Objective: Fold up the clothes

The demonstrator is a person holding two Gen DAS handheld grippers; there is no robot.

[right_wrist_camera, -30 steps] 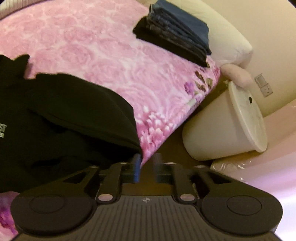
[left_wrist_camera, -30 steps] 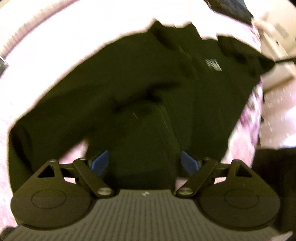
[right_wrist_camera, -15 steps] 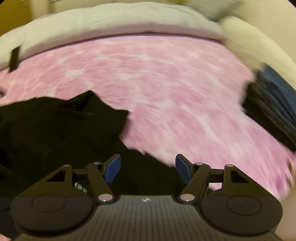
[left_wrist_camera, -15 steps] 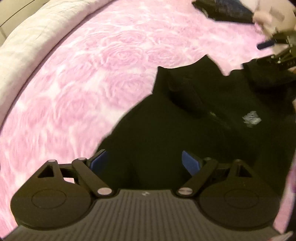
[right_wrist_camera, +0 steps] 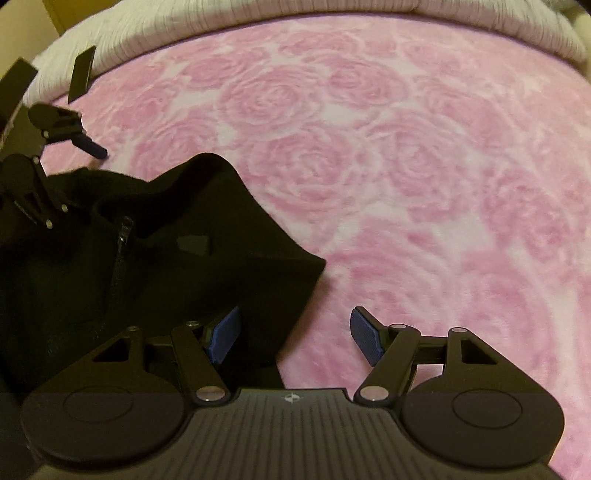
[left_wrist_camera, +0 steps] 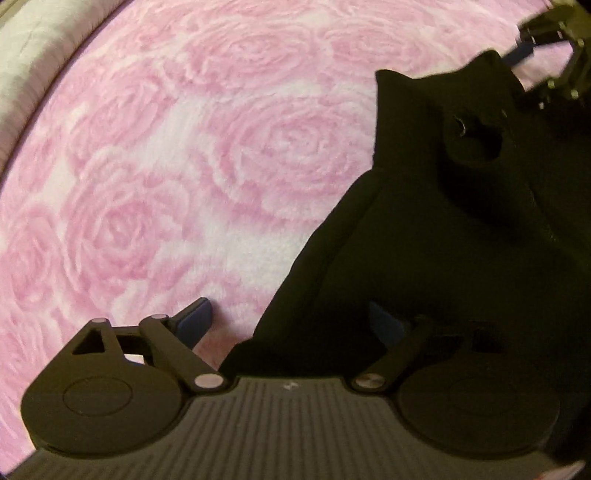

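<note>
A black zip-up garment [left_wrist_camera: 424, 240] lies rumpled on a pink rose-patterned blanket [left_wrist_camera: 184, 166]. My left gripper [left_wrist_camera: 290, 317] hovers low over the garment's left edge, its jaws wide and still opening. One pad is over the blanket, the other over the black cloth, and neither presses on anything. My right gripper [right_wrist_camera: 295, 336] is open astride the garment's [right_wrist_camera: 166, 258] right-hand corner, with the cloth edge loose between its pads. The zip [right_wrist_camera: 123, 236] runs down the middle. Each wrist view shows the other gripper: the right gripper [left_wrist_camera: 543, 62] at top right, the left gripper [right_wrist_camera: 74, 166] at upper left.
The pink blanket [right_wrist_camera: 406, 166] spreads wide to the right and beyond the garment. A pale ribbed quilt [right_wrist_camera: 258, 14] runs along its far edge, and the quilt [left_wrist_camera: 29, 66] also shows at the left of the left wrist view.
Both grippers swung across the bed and came down at one end of the garment. The right gripper's jaws went from nearly shut to wide. The folded pile and white tub left its view.
</note>
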